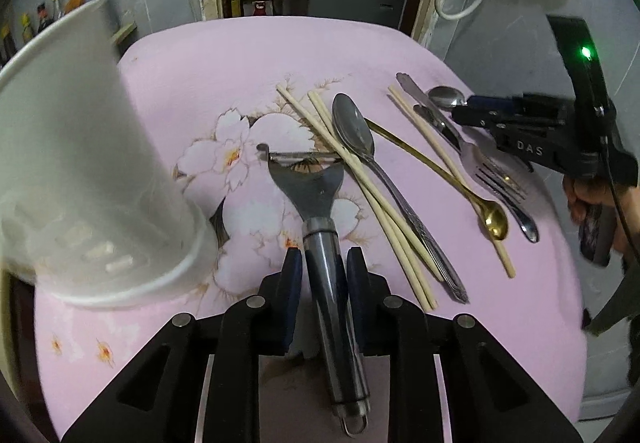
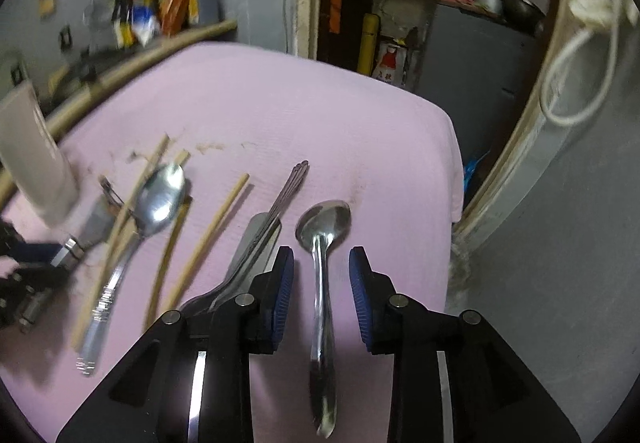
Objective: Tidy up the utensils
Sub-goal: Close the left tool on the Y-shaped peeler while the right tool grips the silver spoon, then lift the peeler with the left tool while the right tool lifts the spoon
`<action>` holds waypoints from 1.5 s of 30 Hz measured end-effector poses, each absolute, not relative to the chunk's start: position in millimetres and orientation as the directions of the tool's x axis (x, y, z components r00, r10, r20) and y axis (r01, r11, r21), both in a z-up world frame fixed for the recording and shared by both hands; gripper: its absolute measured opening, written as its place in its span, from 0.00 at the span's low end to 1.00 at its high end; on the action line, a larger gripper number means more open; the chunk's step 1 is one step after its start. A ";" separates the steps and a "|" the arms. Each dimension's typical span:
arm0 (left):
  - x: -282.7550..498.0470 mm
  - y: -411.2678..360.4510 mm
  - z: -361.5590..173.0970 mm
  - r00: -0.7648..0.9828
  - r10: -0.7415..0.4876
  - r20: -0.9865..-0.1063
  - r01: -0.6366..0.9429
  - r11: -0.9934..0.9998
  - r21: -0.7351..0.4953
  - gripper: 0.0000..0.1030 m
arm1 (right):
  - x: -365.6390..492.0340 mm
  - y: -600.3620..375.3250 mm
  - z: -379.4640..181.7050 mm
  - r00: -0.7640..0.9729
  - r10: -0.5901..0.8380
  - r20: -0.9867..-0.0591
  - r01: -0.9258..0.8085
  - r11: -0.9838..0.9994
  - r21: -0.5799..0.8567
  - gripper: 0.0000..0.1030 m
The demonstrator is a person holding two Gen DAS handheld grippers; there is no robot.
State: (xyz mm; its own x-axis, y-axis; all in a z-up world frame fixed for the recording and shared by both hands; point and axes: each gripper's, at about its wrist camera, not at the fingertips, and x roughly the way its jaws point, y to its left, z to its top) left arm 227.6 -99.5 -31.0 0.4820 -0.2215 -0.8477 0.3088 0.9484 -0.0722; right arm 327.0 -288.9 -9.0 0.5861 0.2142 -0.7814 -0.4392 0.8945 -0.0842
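Here, two hand-held tools worked over a pink flowered tabletop strewn with cutlery.

Furthest left of the left tool stood a white utensil cup, tilted in the fisheye view, its base on the tabletop just beside that tool's left finger. The left tool's blue pads sat narrow against either side of a steel peeler, apparently gripping its handle. The peeler's long axis ran straight ahead along the fingers, its blade end pointing away and its hanging loop trailing back under the tool. The cup lay forward and to the left of the peeler, so the left hand was plainly the nearer one for dropping it in.

To the right of the peeler lay a pair of chopsticks crossed by a large spoon, then a thin gold spoon, a single chopstick, a fork and a knife.

Furthest right, the right tool hung with its pads held wide, one on each side of a steel spoon and touching neither side of it. That spoon's long axis also ran along the fingers, bowl ahead, handle reaching back beneath the tool. Closing there would likely catch the neck just behind the bowl. From this tool the cup lay well apart, far to the left.
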 end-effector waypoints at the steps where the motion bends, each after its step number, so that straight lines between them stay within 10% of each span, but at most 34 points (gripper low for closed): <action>1: 230.3 -102.1 -32.0 0.485 -0.208 -0.849 0.312 0.949 -0.054 0.20 | 329.9 -286.1 -11.1 0.581 0.201 -0.788 -0.450 0.887 -0.105 0.28; 9: 250.7 -117.9 -45.2 0.478 -0.116 -0.871 0.373 0.924 0.082 0.37 | 352.5 -273.1 -21.8 0.538 0.165 -0.827 -0.527 0.832 -0.177 0.44; 25: 256.0 -99.5 -47.5 0.473 -0.151 -0.868 0.402 0.913 0.060 0.15 | 339.0 -279.2 -20.5 0.574 0.201 -0.794 -0.552 0.812 -0.193 0.09; 39: 225.6 -98.9 -42.9 0.483 -0.111 -0.869 0.414 0.903 0.115 0.16 | 339.4 -281.6 -18.8 0.614 0.150 -0.775 -0.519 0.817 -0.253 0.40; 45: 218.0 -107.7 -48.4 0.507 -0.031 -0.861 0.449 0.863 0.233 0.27 | 344.5 -264.4 -22.0 0.612 0.113 -0.783 -0.556 0.765 -0.325 0.35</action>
